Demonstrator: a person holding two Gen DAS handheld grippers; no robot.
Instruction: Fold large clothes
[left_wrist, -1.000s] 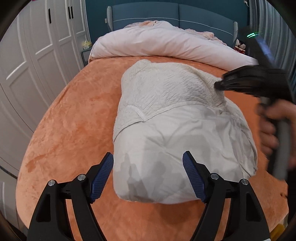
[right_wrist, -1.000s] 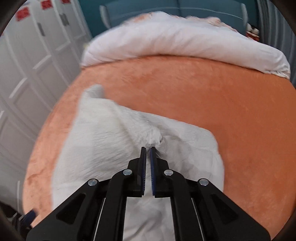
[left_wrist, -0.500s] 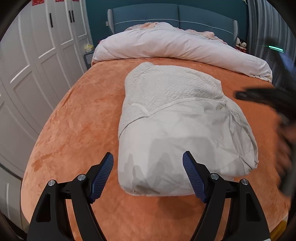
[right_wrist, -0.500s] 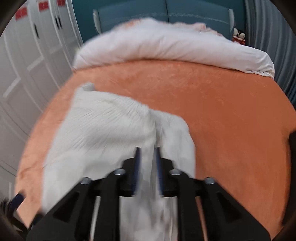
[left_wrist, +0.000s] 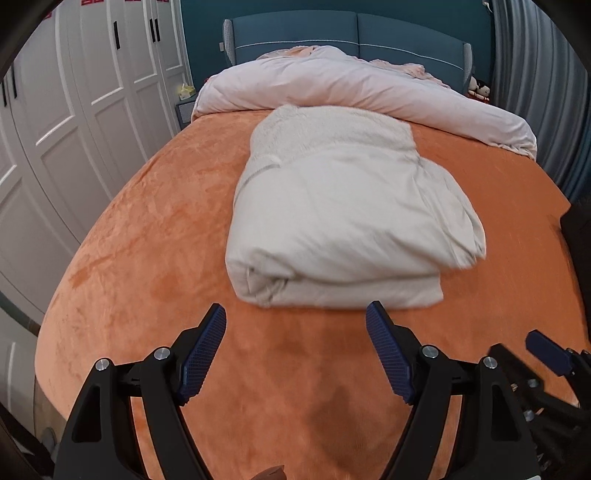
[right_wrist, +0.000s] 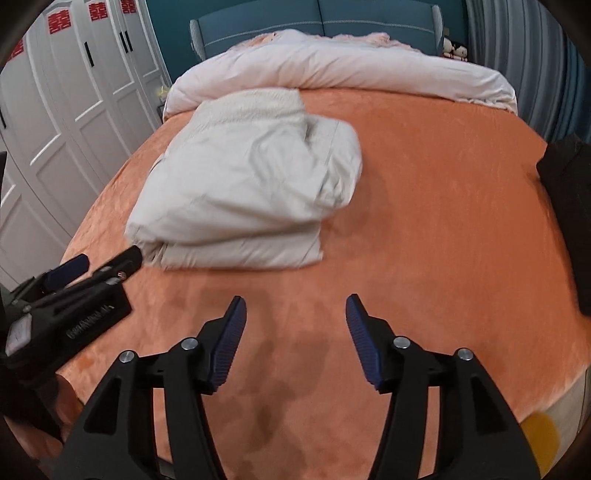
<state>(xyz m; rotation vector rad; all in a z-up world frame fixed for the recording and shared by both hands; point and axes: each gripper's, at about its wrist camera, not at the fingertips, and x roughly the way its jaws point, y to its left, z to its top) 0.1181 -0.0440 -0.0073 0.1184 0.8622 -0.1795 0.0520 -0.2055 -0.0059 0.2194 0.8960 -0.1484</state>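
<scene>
A cream padded garment (left_wrist: 343, 221) lies folded in a thick bundle on the orange bedspread (left_wrist: 155, 236); the right wrist view shows the same garment (right_wrist: 243, 184) toward the left. My left gripper (left_wrist: 295, 350) hangs open over bare bedspread just short of the bundle's near edge, nothing between its blue pads. My right gripper (right_wrist: 293, 339) is back over bare bedspread to the right of the bundle, its jaws opening with nothing between them. The left gripper (right_wrist: 88, 266) also shows at the left of the right wrist view, close to the garment's near corner.
A pale pink duvet (left_wrist: 351, 88) is heaped along the head of the bed before a blue headboard (left_wrist: 354, 33). White wardrobe doors (left_wrist: 74, 110) line the left side. A dark object (right_wrist: 569, 192) lies at the bed's right edge. Grey curtains (left_wrist: 532, 74) hang at right.
My right gripper has let go of the garment's fold, opened and drawn back toward the near edge. My left gripper has also backed off, so the bundle now lies beyond its fingertips.
</scene>
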